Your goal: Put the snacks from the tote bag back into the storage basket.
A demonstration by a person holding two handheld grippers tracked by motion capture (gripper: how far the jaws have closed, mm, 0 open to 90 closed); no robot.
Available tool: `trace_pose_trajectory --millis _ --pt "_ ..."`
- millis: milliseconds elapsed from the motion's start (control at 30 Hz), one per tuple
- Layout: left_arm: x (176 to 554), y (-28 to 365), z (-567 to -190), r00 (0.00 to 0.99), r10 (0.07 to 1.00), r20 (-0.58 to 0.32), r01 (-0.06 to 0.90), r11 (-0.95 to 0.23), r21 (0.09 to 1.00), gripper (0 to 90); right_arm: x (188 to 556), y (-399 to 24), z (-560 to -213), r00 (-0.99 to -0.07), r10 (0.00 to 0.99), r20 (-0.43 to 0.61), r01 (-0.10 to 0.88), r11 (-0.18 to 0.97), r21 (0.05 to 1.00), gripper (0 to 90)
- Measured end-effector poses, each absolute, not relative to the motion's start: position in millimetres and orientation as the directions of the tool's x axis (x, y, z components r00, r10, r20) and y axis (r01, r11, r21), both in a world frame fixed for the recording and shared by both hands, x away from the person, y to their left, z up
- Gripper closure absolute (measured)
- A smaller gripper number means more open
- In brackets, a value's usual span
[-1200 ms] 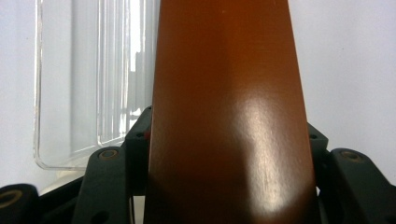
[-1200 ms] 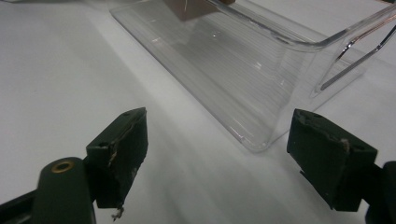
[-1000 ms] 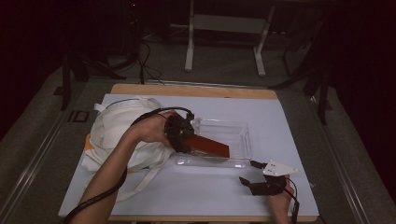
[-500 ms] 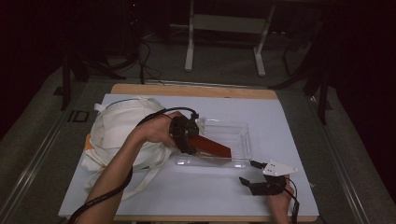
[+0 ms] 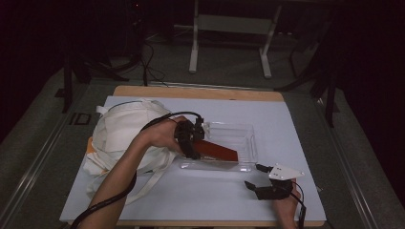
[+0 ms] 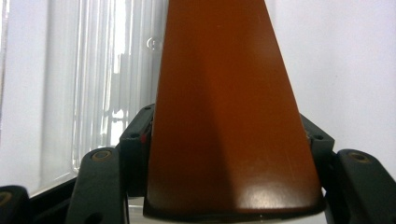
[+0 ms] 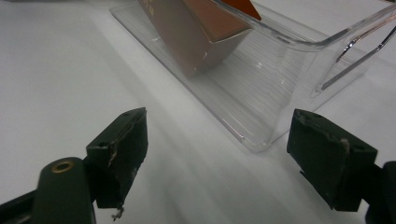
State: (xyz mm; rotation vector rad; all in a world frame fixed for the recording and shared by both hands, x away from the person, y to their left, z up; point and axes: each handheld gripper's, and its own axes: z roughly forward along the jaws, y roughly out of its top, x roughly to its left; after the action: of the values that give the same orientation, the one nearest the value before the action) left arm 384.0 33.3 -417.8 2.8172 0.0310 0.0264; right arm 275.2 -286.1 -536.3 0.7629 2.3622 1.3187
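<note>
A brown box [image 5: 217, 151] is held slanted by the left tongs [image 5: 191, 139] inside the clear tray [image 5: 248, 138], not yet laid flat, while the right tongs [image 5: 255, 187] are spread wide just beside it.

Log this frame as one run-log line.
left tongs: shut on orange box, lowering it tilted into clear tray | right tongs: open, resting near tray corner | white bag: left of tray

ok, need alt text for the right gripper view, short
An open hand-held gripper, its two black jaws wide apart, hovers over a white table facing the corner of a clear plastic tray. An orange-brown box is tilted inside the tray, one end low against its floor.
</note>
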Motion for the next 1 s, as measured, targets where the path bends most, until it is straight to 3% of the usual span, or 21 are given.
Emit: trace_pose_trajectory --millis 567,1000 --pt "385.3 30.6 -425.4 0.998 0.058 -0.037 0.066 -0.962 0.266 28.9 275.4 -285.9 -536.3 -0.805 0.593 -0.025 0.293 0.433 0.853 20.4" --pt "386.1 39.9 -411.4 0.997 0.074 -0.036 0.082 -0.944 0.319 28.3 275.3 -285.9 -536.3 -0.804 0.594 -0.025 0.292 0.432 0.853 20.5"
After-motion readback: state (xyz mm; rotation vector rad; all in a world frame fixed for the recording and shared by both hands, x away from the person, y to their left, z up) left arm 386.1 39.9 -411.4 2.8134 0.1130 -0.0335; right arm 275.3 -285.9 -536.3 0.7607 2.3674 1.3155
